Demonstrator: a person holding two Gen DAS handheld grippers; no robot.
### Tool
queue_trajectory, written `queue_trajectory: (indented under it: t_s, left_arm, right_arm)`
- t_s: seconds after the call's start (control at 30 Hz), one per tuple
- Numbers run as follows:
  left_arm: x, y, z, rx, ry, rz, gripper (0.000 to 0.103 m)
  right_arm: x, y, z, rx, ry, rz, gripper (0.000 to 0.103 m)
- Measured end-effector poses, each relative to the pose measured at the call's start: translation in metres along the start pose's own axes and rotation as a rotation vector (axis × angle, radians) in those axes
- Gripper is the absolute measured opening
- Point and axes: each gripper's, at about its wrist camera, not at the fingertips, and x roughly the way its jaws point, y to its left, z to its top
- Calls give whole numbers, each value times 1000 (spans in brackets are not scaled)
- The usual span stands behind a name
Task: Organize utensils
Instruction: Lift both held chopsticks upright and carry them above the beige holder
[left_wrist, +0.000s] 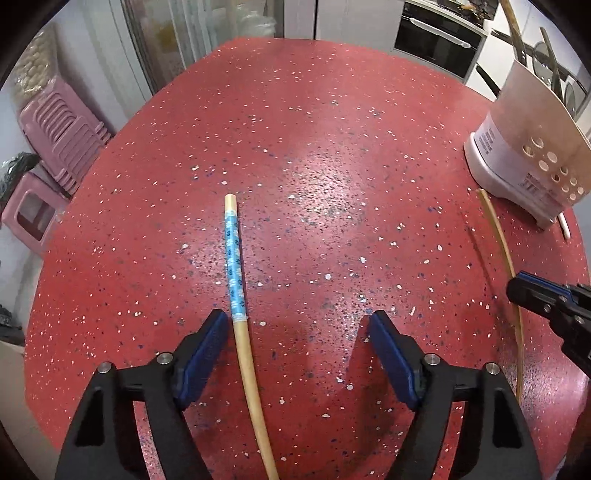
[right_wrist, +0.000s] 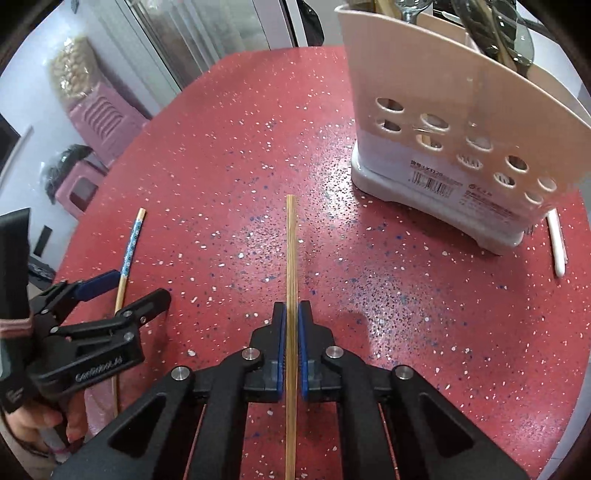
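Hidden or cut off: the plain chopstick (right_wrist: 291, 280) runs out of the bottom of the right wrist view, its near end unseen; the blue-patterned chopstick (left_wrist: 233, 266) likewise leaves the lower edge of the left wrist view.
Hard to make out: what stands inside the utensil holder (right_wrist: 461, 122) — dark handles and something glassy, cropped at the top.
Right gripper (right_wrist: 291, 308): jaws closed tight on the plain chopstick, which lies straight between the blue pads.
Left gripper (left_wrist: 297, 325): jaws spread wide, gripping nothing; the blue-patterned chopstick lies on the table between them, just beside the left pad.
Table (left_wrist: 332, 129): red, speckled — both chopsticks lie well apart on it.
Holder: upright at the far right of the table, holes in its front wall.
White stick (right_wrist: 557, 243): lying just beside the holder's base, partly behind it.
Beyond the table: pink stools (left_wrist: 62, 133), an oven (left_wrist: 436, 37).
Hand (right_wrist: 33, 424): at the lower left of the right wrist view, on the left gripper's grip.
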Motion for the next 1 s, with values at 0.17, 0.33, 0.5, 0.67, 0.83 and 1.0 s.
queue_trajectory:
  t_s: [0.17,0.33,0.5,0.67,0.83,1.0]
  left_arm:
    - [-2,7,0,-25,-7,24,99]
    - [-16,16,1,-54,-52,26,99]
    - [-17,33,-4,-102,-40,65,99]
    - [-9,48,-14,-156,2,80,99]
    - [-9,39,-11,-111,11,50,79]
    - [-16,24,-12,-53,10,-8,32]
  right_arm:
    - [-12,-10,-5,18,-25,40,6]
    - [-23,-25,-13,33,-45,69,6]
    - [-32,-32,-14,41,-58,87,6]
    - [-37,-37,-17,38,-59,103,6]
    - [-41,-37,-17,28,-61,110,6]
    - [-49,-31,-21,24,-75,113,6]
